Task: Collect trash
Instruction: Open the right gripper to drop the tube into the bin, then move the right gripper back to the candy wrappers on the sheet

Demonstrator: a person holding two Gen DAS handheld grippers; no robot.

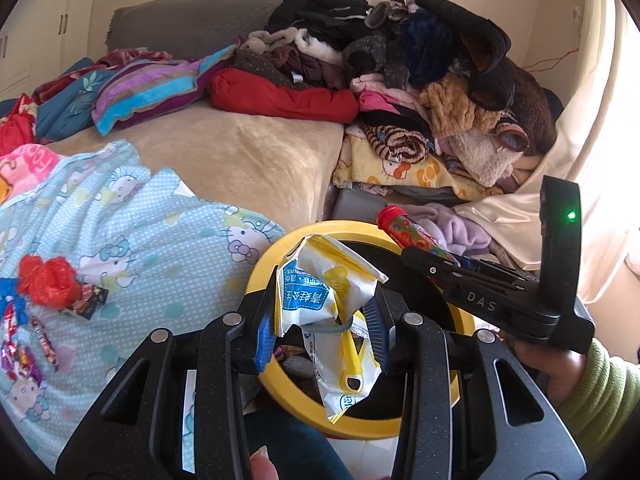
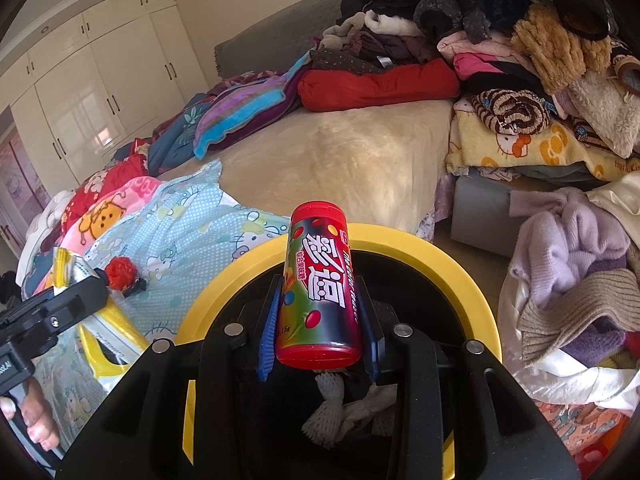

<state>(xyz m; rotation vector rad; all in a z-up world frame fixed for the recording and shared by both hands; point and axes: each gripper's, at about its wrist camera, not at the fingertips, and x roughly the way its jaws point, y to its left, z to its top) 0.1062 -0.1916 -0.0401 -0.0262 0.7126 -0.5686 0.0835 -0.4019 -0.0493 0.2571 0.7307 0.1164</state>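
- I hold two pieces of trash over the bin (image 2: 460, 276), a round container with a smooth yellow plastic rim and a black inside, standing against the bed (image 1: 240, 152).
- My left gripper (image 1: 324, 330) has its jaws clamped on a crumpled wrapper (image 1: 320, 300): thin, glossy film in white, yellow and blue, torn and folded, its loose tail hanging down inside the rim.
- My right gripper (image 2: 318, 320) has its jaws closed on a candy tube (image 2: 320, 284), a hard, slick cylinder with a red cap at each end and a printed sleeve, standing nearly upright above the bin's mouth.
- What could go wrong, as I judge it: the tube is smooth and round, so it could roll or bounce off the rim if I let go while it is near the edge; it wants releasing over the dark middle.
- The wrapper is light and springy; it may cling to the blue ribbed pads (image 1: 264, 336) or drift onto the bedding instead of dropping.
- The two grippers are close over one opening, so they could knock together and jar either grip.
- White foam netting (image 2: 328, 412) already lies at the bottom of the bin.
- More trash waits on the soft blue cartoon-print quilt (image 1: 140, 240): a crinkled red plastic wad (image 1: 48, 280) and small foil sweet wrappers (image 1: 24, 344), easy to lose in the folds.
- A heap of fleecy and knitted clothes (image 1: 420, 60) crowds the far side of the bed.
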